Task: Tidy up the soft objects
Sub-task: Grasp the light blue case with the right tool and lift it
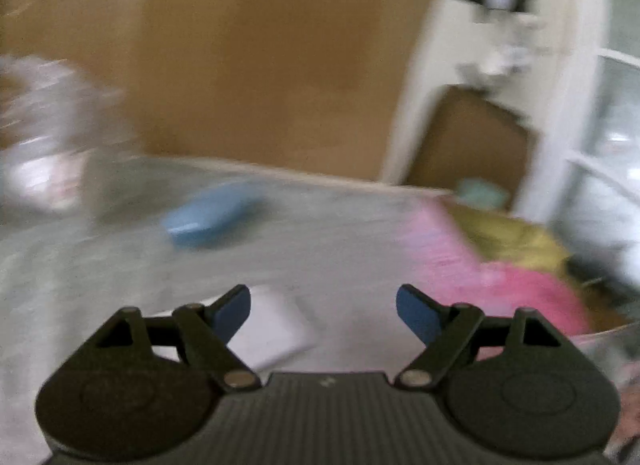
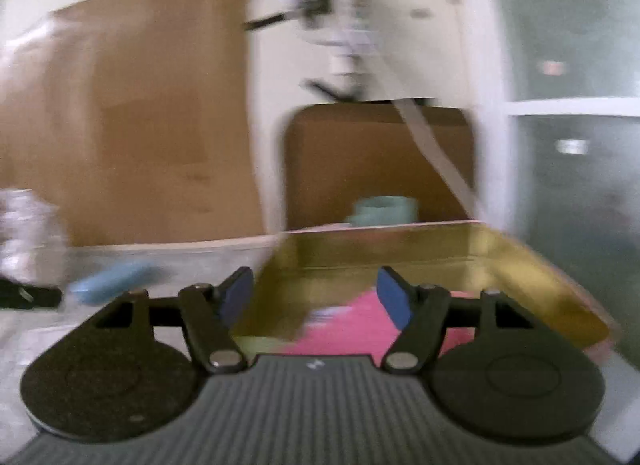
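left wrist: low over the grey table (image 1: 320, 233), facing the far brown board, blurred | right wrist: further right, close above the gold tray (image 2: 440, 253), facing the far wall | shared: blue sponge (image 1: 212, 217) (image 2: 112, 281), pink cloth (image 1: 500, 277) (image 2: 360, 325), tray, board

One blue soft block (image 1: 214, 213) lies ahead-left of the left tool. One white pad (image 1: 268, 325) sits just under it. One pink cloth (image 2: 360, 325) rests in one gold tray (image 2: 552, 285). One teal cup (image 2: 386, 209) stands beyond.
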Available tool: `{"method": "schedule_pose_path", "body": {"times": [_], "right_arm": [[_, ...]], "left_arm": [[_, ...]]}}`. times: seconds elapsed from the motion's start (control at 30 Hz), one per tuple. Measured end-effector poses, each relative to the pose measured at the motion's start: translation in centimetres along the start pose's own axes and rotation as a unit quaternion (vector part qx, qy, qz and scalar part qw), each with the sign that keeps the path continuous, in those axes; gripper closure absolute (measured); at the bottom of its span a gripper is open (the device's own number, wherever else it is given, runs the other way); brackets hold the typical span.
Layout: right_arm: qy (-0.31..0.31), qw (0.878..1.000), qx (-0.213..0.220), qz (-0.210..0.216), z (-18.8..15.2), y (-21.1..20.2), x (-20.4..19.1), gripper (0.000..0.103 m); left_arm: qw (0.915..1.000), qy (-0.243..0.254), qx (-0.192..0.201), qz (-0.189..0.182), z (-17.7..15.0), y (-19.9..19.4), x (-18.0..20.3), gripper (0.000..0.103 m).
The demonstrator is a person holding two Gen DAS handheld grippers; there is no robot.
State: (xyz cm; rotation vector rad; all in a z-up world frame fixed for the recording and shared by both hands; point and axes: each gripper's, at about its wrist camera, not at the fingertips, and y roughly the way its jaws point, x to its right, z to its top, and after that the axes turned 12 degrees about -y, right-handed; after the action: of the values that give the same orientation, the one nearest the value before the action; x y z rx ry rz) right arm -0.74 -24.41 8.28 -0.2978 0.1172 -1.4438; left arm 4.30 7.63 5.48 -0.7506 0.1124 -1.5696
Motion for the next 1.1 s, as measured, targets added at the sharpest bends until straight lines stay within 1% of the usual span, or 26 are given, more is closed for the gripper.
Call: {"method": "schedule_pose_path", "body": {"times": [0.03, 0.1, 0.17, 0.2, 0.23, 0.27, 0.3, 0.33, 0.4, 0.47, 0.53, 0.6, 0.63, 0.67, 0.7, 0.77, 0.83, 0.9, 0.97, 1.03, 1.1], "right_arm": [[-0.003, 1.0, -0.001, 0.03, 0.5, 0.0, -1.2, 0.033], [-0.004, 0.996, -0.014, 0.093, 1.4, 0.5, -3.9, 0.034], [-0.008, 0.986, -0.041, 0.162, 2.1, 2.1, -7.4, 0.033], [-0.013, 0.98, -0.061, 0.191, 2.3, 3.2, -9.5, 0.033], [-0.019, 0.974, -0.081, 0.211, 2.5, 4.4, -11.6, 0.033], [-0.024, 0.968, -0.1, 0.229, 2.7, 6.0, -13.9, 0.033], [-0.028, 0.964, -0.115, 0.236, 2.9, 7.5, -15.9, 0.032], [-0.028, 0.963, -0.132, 0.232, 3.2, 9.3, -18.0, 0.03], [-0.01, 0.959, -0.163, 0.23, 4.2, 13.3, -21.1, 0.026], [0.012, 0.956, -0.185, 0.226, 4.8, 16.5, -24.0, 0.012], [0.002, 0.958, -0.198, 0.209, 5.4, 19.6, -27.2, 0.011], [-0.028, 0.958, -0.224, 0.175, 5.4, 22.4, -30.0, 0.011], [-0.037, 0.956, -0.242, 0.161, 5.2, 23.6, -30.8, 0.005], [-0.038, 0.951, -0.264, 0.154, 4.8, 24.9, -31.5, 0.006], [-0.027, 0.949, -0.274, 0.153, 4.4, 25.6, -31.6, 0.01], [-0.02, 0.945, -0.293, 0.145, 3.9, 26.3, -31.4, 0.05], [-0.056, 0.944, -0.286, 0.155, 4.0, 25.9, -31.2, 0.054], [-0.075, 0.941, -0.289, 0.158, 3.9, 25.6, -29.6, 0.059], [-0.089, 0.942, -0.294, 0.137, 3.7, 25.1, -27.6, 0.066], [-0.088, 0.944, -0.293, 0.123, 3.3, 24.0, -25.1, 0.067], [-0.08, 0.944, -0.295, 0.127, 2.7, 22.0, -22.7, 0.067]], "left_arm": [[0.9995, -0.003, 0.008, 0.032, 0.1, 0.0, -1.8, 0.021], [0.9947, -0.011, 0.026, 0.099, 0.3, 0.3, -5.1, 0.021], [0.9888, -0.028, 0.038, 0.142, 0.2, 0.6, -8.0, 0.022], [0.9865, -0.041, 0.041, 0.153, 0.0, 0.7, -9.2, 0.022], [0.9854, -0.055, 0.041, 0.156, -0.3, 0.8, -10.2, 0.024], [0.9862, -0.074, 0.03, 0.145, 0.0, 1.0, -10.9, 0.028], [0.988, -0.084, 0.036, 0.124, 0.2, 0.6, -11.5, 0.027], [0.9881, -0.088, 0.045, 0.118, 0.2, 0.2, -11.8, 0.024], [0.9882, -0.091, 0.047, 0.114, 0.5, 0.5, -11.8, 0.023], [0.9891, -0.096, 0.034, 0.106, 0.6, 1.2, -11.7, 0.023], [0.9888, -0.103, 0.029, 0.105, 0.7, 1.3, -11.9, 0.023], [0.9883, -0.111, 0.022, 0.102, 0.7, 1.6, -12.2, 0.023], [0.9881, -0.113, 0.019, 0.103, 0.5, 1.5, -12.2, 0.022], [0.988, -0.113, 0.019, 0.103, 0.3, 1.4, -12.1, 0.022], [0.9884, -0.111, 0.018, 0.103, 0.3, 1.4, -12.0, 0.021], [0.989, -0.104, 0.015, 0.104, 0.2, 1.6, -11.9, 0.02], [0.9896, -0.098, 0.013, 0.105, 0.2, 1.7, -11.7, 0.019], [0.9897, -0.097, 0.012, 0.105, 0.3, 1.8, -11.8, 0.019], [0.9896, -0.099, 0.012, 0.104, 0.3, 1.8, -11.8, 0.019], [0.9898, -0.099, 0.012, 0.102, 0.3, 1.8, -11.8, 0.018], [0.9899, -0.1, 0.012, 0.101, 0.4, 1.7, -11.9, 0.018]]}}
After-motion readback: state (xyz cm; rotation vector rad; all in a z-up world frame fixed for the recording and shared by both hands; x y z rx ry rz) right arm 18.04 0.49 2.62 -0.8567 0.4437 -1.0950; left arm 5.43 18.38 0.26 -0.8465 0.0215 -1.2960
